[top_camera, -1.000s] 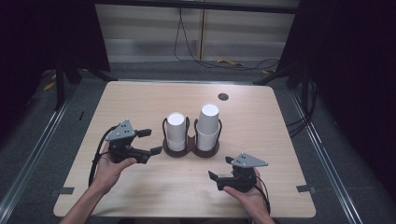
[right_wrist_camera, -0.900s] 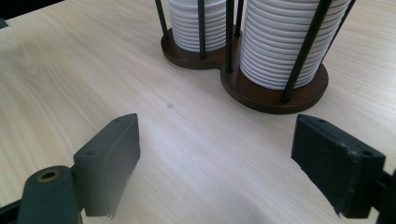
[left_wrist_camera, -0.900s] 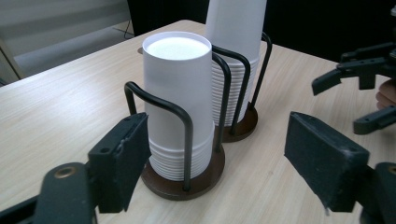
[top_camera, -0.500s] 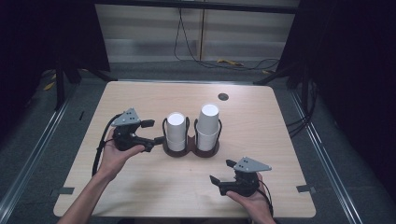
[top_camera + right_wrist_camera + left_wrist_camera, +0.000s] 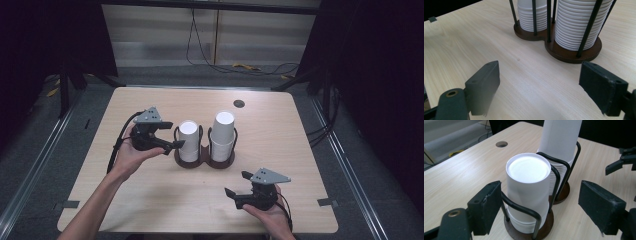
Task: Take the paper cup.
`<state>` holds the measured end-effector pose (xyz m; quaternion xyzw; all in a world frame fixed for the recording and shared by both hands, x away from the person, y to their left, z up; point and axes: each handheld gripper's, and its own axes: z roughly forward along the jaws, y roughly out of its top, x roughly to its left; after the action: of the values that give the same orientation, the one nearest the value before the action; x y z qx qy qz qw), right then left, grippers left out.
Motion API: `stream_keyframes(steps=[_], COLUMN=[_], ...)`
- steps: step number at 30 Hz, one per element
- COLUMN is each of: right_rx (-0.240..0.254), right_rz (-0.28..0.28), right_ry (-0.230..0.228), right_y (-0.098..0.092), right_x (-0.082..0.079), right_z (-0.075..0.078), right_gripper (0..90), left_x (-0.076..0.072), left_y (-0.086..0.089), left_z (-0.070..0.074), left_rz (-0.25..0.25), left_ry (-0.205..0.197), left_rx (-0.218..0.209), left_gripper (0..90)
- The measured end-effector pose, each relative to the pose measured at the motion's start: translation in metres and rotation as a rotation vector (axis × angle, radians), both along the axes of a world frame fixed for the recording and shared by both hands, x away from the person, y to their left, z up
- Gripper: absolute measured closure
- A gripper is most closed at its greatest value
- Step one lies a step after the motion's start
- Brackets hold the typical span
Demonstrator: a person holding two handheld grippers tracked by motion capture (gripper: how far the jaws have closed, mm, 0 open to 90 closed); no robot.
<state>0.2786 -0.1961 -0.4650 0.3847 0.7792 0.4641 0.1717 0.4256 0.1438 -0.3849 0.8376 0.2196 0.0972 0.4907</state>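
Note:
Two stacks of upside-down white paper cups stand in a dark wooden holder point(image 5: 204, 162) with black wire loops at the table's middle. The left stack point(image 5: 189, 140) is shorter than the right stack point(image 5: 223, 132). My left gripper point(image 5: 172, 136) hovers just left of the short stack point(image 5: 527, 192), pointing at it. Its jaws have just been opening and stand wide, with the pads point(image 5: 487, 207) clear of the cups. My right gripper point(image 5: 236, 183) rests near the front right, open and empty point(image 5: 539, 82), facing the holder's base point(image 5: 571, 53). It also shows far off point(image 5: 621, 162) in the left gripper view.
A round cable hole point(image 5: 239, 104) sits in the tabletop behind the cups. The table's light wood point(image 5: 280, 130) is bare around the holder. Dark floor and metal rails point(image 5: 35, 165) flank the table, and cables lie on the floor beyond it.
My left gripper has moved away from the table's front and right, up to the short cup stack, and its jaws have spread wider. The right gripper has stayed put.

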Motion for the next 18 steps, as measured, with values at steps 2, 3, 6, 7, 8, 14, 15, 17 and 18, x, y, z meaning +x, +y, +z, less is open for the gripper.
stream_keyframes(steps=[2,3,6,7,8,14,15,17,18], right_rx=[-0.004,-0.003,-0.004,-0.006,-0.009,-0.01,-0.011,-0.011,-0.011], right_rz=[0.005,0.0,0.002,0.003,0.002,-0.001,-0.004,-0.003,-0.005], right_ry=[0.001,0.004,0.006,0.006,0.007,0.005,0.003,0.005,0.005], right_y=[0.0,0.001,0.001,0.001,0.001,0.0,0.0,0.0,0.0], right_x=[0.0,0.0,0.001,0.001,0.001,0.0,0.0,0.0,0.0], right_z=[0.0,0.0,-0.001,-0.001,-0.001,0.0,0.0,0.0,0.0], right_gripper=[17.0,17.0,17.0,17.1,17.4,17.7,17.7,17.8,17.7], left_x=[0.003,0.004,0.008,0.008,0.008,0.017,0.018,0.021,0.022], left_y=[-0.001,-0.002,-0.005,-0.006,-0.007,-0.014,-0.015,-0.017,-0.019], left_z=[0.001,0.002,0.005,0.006,0.007,0.01,0.011,0.013,0.014], left_rz=[-0.002,-0.002,-0.005,-0.004,-0.005,-0.016,-0.016,-0.028,-0.033], left_ry=[0.006,0.01,0.004,-0.004,-0.015,0.015,0.023,0.032,0.039], left_rx=[0.006,0.011,0.026,0.028,0.029,0.055,0.055,0.08,0.089], left_gripper=[19.0,19.1,19.3,20.1,23.6,23.3,20.6,19.9,19.9])
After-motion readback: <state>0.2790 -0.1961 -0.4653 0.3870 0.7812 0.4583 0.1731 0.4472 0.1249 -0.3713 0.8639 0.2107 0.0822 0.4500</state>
